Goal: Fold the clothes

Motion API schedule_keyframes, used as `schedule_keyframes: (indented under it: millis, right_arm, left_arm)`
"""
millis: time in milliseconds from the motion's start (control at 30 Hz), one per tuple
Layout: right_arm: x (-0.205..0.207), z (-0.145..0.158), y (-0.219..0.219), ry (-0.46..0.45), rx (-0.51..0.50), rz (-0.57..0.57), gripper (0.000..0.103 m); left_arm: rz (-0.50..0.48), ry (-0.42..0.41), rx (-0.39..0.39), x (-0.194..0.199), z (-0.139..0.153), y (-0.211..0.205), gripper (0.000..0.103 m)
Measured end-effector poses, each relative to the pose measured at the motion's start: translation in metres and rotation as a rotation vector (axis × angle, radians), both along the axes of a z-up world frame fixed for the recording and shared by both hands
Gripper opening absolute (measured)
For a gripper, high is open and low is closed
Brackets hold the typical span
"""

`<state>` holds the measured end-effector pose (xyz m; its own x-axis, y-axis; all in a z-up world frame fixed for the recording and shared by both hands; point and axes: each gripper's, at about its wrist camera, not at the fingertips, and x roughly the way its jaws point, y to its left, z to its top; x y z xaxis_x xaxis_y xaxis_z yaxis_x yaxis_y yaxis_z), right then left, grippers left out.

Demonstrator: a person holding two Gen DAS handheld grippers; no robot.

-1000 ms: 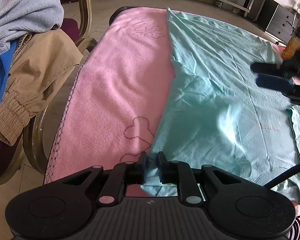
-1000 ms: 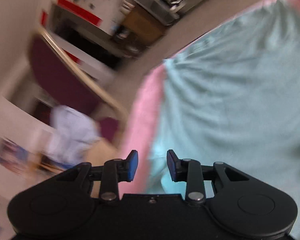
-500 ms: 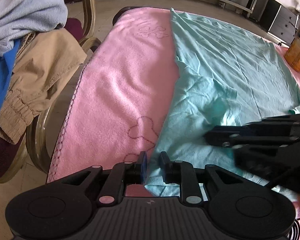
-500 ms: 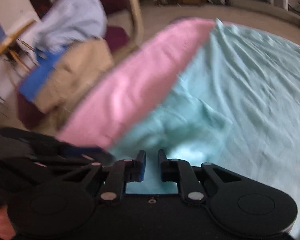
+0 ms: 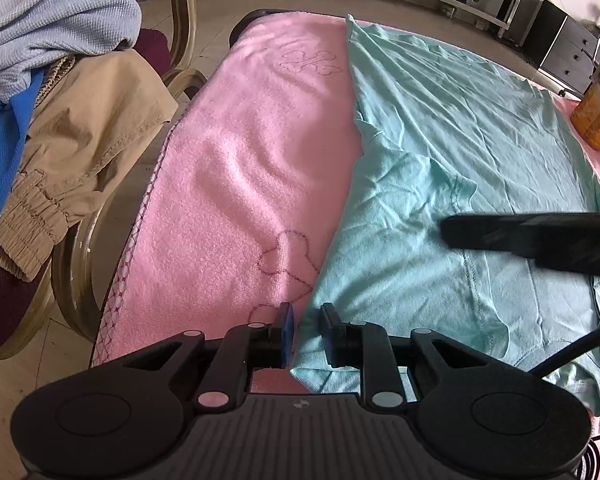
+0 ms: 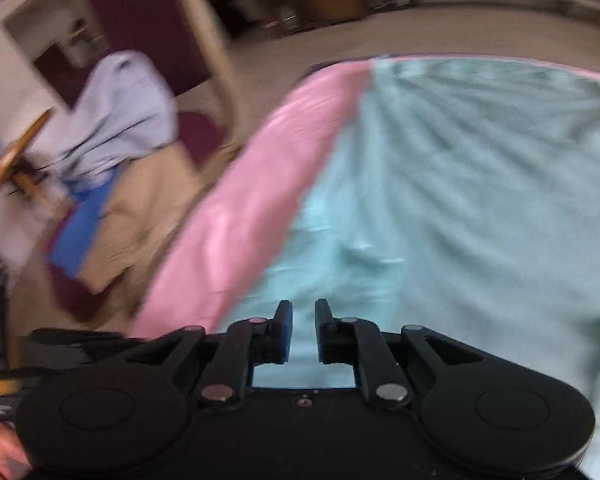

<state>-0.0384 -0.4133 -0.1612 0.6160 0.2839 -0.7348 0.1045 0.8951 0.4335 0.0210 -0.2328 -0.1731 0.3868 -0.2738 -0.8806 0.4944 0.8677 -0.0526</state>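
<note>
Motion blur smears the whole right wrist view, and the chair's clothes pile [image 5: 52, 80] is cropped at the left.

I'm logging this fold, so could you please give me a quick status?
Left gripper holds the teal T-shirt's corner. Right gripper opening over shirt, grip unclear. Orange bottles by far edge.

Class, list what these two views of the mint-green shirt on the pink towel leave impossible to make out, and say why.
- Right wrist view: motion blur hides whether the right gripper pinches the mint-green cotton shirt.
- Left wrist view: the shirt's near corner disappears behind the left gripper.
- Left wrist view: orange bottles are cut off by the right edge.
</note>
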Motion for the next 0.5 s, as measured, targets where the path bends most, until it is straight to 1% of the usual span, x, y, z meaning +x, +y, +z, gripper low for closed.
schedule_keyframes:
  millis: [100, 167, 200, 267, 300, 333, 367, 400, 433, 500]
  right_arm:
    - [0.018, -0.018, 0.021, 0.046, -0.008, 0.055, 0.013]
    - [0.024, -0.027, 0.026, 0.066, -0.04, 0.059, 0.008]
    - [0.022, -0.027, 0.023, 0.055, -0.048, 0.053, 0.007]
    - [0.012, -0.024, 0.006, 0.068, -0.055, 0.003, 0.007]
    - [0.007, -0.023, -0.003, 0.076, -0.071, -0.023, 0.006]
    - [0.002, -0.022, -0.01, 0.088, -0.092, -0.058, 0.004]
    - [-0.003, -0.021, -0.018, 0.1, -0.112, -0.094, 0.004]
    - [-0.008, -0.02, -0.025, 0.111, -0.133, -0.129, 0.008]
    - [-0.011, -0.019, -0.031, 0.116, -0.143, -0.155, 0.009]
    - [-0.013, -0.014, -0.032, 0.089, -0.109, -0.156, 0.012]
  left_arm:
    - [0.0, 0.0, 0.003, 0.0, 0.0, -0.001, 0.022]
    - [0.0, 0.002, 0.002, 0.001, 0.0, 0.0, 0.022]
    - [0.001, 0.004, 0.001, 0.001, 0.0, 0.0, 0.022]
    - [0.002, 0.008, -0.001, 0.002, 0.0, 0.001, 0.023]
    - [0.004, 0.01, -0.002, 0.002, 0.0, 0.001, 0.023]
    - [0.004, 0.011, -0.002, 0.002, 0.0, 0.002, 0.023]
    - [0.004, 0.01, -0.001, 0.002, 0.0, 0.002, 0.023]
    - [0.004, 0.009, 0.001, 0.002, 0.001, 0.002, 0.023]
    - [0.004, 0.009, 0.002, 0.002, 0.001, 0.002, 0.023]
    - [0.001, 0.007, 0.004, 0.003, 0.001, 0.001, 0.023]
